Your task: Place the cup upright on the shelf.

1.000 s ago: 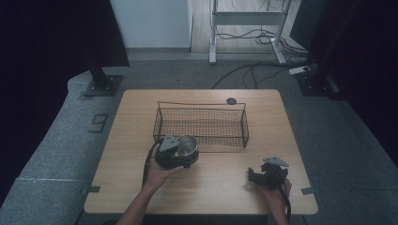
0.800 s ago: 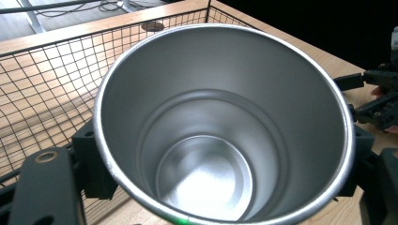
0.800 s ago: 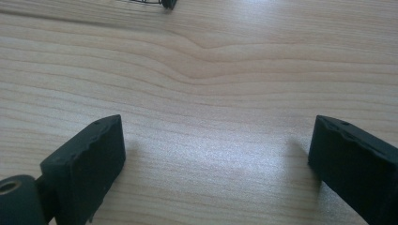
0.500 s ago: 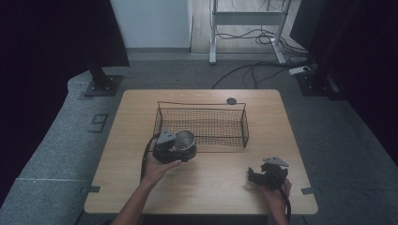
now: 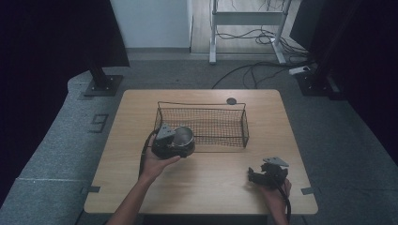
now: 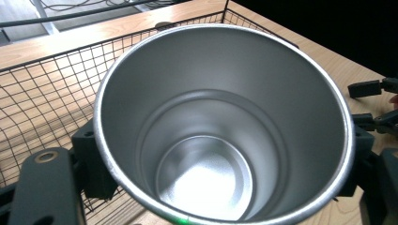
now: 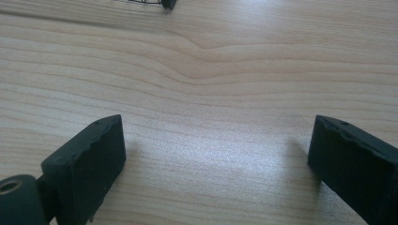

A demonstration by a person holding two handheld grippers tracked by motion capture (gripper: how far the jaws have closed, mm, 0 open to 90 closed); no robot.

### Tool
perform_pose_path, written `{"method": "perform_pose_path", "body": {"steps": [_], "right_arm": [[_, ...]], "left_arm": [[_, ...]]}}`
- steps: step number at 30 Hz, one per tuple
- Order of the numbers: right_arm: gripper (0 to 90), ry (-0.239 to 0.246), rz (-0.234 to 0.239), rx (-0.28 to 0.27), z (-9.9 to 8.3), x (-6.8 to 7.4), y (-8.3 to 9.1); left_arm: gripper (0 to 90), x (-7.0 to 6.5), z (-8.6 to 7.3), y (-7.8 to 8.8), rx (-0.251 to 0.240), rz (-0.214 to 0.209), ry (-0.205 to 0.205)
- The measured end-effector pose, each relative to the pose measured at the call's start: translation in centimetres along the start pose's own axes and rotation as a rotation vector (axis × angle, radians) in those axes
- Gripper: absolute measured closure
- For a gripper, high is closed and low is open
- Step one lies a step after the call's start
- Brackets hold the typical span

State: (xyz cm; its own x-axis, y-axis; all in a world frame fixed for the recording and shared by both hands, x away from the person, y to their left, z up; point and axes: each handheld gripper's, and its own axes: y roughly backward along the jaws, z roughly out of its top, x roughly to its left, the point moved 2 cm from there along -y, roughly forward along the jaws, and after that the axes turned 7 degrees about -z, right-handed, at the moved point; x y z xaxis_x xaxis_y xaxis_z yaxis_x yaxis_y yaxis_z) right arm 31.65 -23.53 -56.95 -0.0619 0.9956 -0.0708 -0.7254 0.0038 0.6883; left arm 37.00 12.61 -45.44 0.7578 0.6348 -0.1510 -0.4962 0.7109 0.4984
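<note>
A shiny steel cup (image 6: pixel 206 178) stands upright between the jaws of my left gripper (image 5: pixel 170 141), which is shut on it. I look straight down into its bare inside. The cup (image 5: pixel 184 136) hangs at the front left corner of a black wire basket (image 5: pixel 206 123), its rim about level with the basket's top wire. My right gripper (image 5: pixel 264 176) rests low at the table's front right, apart from the basket. Its two black jaws stand wide open over bare wood in the right gripper view (image 7: pixel 218 140), with nothing between them.
The basket stands mid-table on the wooden table (image 5: pixel 211 187). A small dark round disc (image 5: pixel 231 101) lies behind the basket near the far edge. The right gripper (image 6: pixel 375 110) also appears far off in the left gripper view. Cables (image 5: pixel 253 70) run over the floor beyond.
My left gripper has carried the cup away from the person and a little right, up to the basket's front left corner. The right gripper has stayed put.
</note>
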Motion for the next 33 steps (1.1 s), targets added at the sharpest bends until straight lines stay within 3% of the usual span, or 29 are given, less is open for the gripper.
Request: {"method": "perform_pose_path", "body": {"steps": [18,23,33], "right_arm": [[4.5,-0.002,-0.001,0.000,0.0,0.0,0.0],[4.5,-0.003,-0.001,0.001,0.0,0.0,0.0],[4.6,-0.002,-0.002,-0.001,0.0,0.0,0.0]], "left_arm": [[18.6,1.2,1.0,0.1,0.022,0.029,-0.008],[18.6,1.3,1.6,0.2,0.010,-0.002,-0.012],[18.6,1.7,2.5,0.3,0.011,0.008,-0.020]]}}
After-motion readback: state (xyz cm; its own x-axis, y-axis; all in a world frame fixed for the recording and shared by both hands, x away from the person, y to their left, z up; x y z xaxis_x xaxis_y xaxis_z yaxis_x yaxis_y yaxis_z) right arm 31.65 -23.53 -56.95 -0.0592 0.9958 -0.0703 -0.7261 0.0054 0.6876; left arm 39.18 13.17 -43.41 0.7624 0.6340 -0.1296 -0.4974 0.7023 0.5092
